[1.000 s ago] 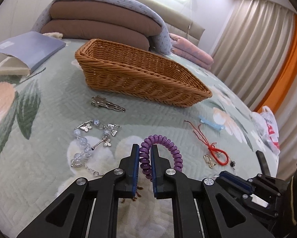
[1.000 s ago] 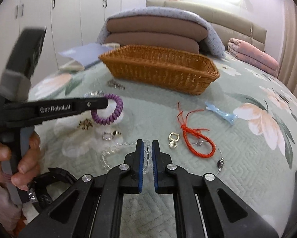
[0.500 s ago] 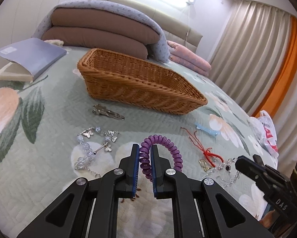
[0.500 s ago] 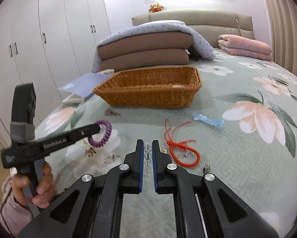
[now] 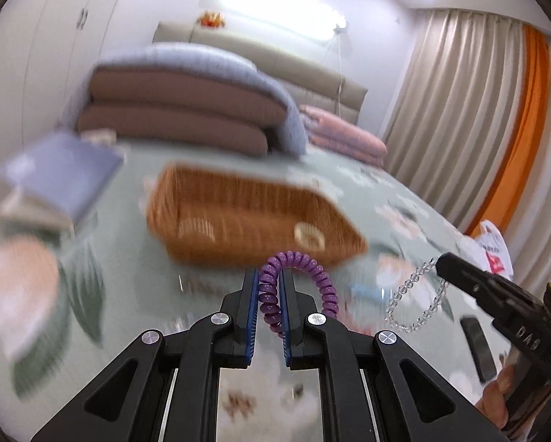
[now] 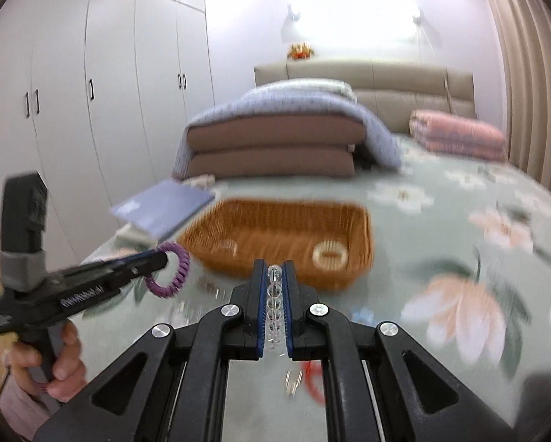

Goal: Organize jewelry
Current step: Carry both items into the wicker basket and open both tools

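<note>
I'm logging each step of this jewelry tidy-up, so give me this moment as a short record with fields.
left gripper: jaws shut on purple coil bracelet
right gripper: jaws shut on clear bead bracelet
container: wicker basket on the bed, two pale rings inside
still on bedspread: red cord, partly hidden
image quality: background blurred

open air above wicker basket (image 6: 282, 221), folded bedding (image 6: 275, 143) stacked behind it
</note>
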Available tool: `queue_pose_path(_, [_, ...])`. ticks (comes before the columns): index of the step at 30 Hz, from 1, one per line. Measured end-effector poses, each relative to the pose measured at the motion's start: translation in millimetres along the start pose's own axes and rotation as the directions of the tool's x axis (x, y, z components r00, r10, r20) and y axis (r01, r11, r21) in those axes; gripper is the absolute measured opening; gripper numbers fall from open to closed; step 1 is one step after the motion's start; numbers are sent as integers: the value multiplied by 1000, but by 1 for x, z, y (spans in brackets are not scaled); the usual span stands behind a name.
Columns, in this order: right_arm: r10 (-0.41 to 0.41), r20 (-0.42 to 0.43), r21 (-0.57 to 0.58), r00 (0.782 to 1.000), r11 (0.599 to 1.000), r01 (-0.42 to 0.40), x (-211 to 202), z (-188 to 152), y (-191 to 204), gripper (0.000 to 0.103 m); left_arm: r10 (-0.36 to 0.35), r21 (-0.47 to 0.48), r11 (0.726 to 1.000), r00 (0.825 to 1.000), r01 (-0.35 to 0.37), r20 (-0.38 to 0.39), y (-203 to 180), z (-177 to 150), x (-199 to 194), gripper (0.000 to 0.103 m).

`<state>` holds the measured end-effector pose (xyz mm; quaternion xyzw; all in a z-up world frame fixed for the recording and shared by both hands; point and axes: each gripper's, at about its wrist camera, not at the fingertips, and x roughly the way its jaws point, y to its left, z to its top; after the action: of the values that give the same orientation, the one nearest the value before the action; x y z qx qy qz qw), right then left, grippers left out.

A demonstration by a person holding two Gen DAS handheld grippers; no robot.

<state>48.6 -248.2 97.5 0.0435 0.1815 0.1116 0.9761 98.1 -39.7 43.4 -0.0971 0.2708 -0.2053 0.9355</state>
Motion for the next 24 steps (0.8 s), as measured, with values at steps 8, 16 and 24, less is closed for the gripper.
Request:
queue_pose_path(8, [-38,29,2,999,999,38,74,55,-11,9,51,12,999,998,-52,40,5,72,57,11])
queue_pose_path(16, [-15,-123,48,992,999,21,162,22,-29,9,54,-20,998,996,-55,-69,30,56,134,11])
queue_pose_path(24, [-21,-190,46,981,999,30,183,3,-33,9,81,17,997,992,-80,-97,30,46,149,11])
